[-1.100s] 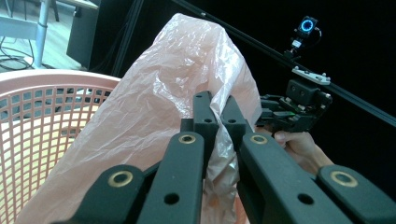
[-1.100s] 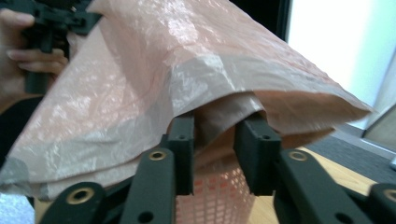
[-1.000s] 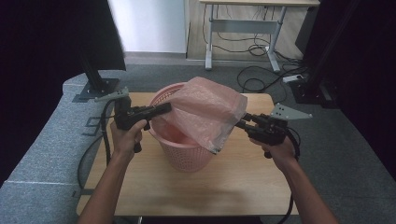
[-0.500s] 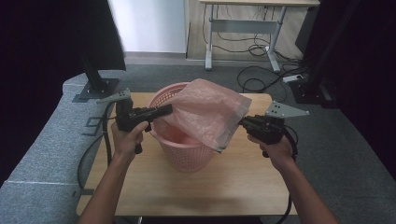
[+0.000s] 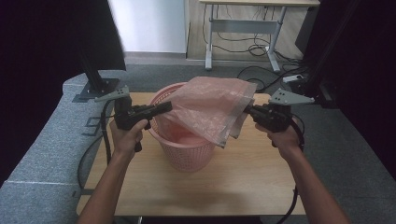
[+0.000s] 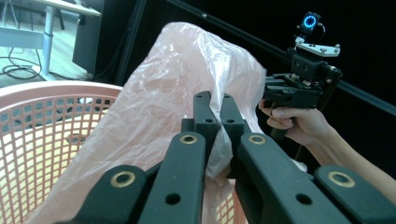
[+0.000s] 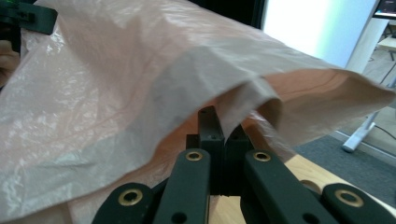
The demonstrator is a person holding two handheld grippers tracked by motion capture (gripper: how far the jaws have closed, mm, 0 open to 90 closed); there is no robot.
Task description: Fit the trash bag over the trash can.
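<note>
A pink mesh basket (image 5: pixel 187 149) stands on the wooden table (image 5: pixel 233 186). Over its mouth hangs a thin pink plastic bag (image 5: pixel 210 109), stretched between both grippers. My left gripper (image 5: pixel 164 107) is shut on the bag's left edge above the basket rim; in the left gripper view the film is pinched between the jaws (image 6: pixel 215 105), with the basket (image 6: pixel 46 140) below. My right gripper (image 5: pixel 247 111) is shut on the bag's right edge. In the right gripper view its jaws (image 7: pixel 219 128) are together, with a fold of the bag (image 7: pixel 140 70) running between them and the rest draped above.
A dark monitor stand (image 5: pixel 98 86) sits off the table's left rear corner. A metal-framed desk (image 5: pixel 243 28) and floor cables (image 5: pixel 261 74) lie beyond the table. Grey padding (image 5: pixel 42 154) borders the table on the left.
My right gripper has risen, taking the bag's right edge with it, so the bag now spans higher over the basket. The left gripper has stayed put.
</note>
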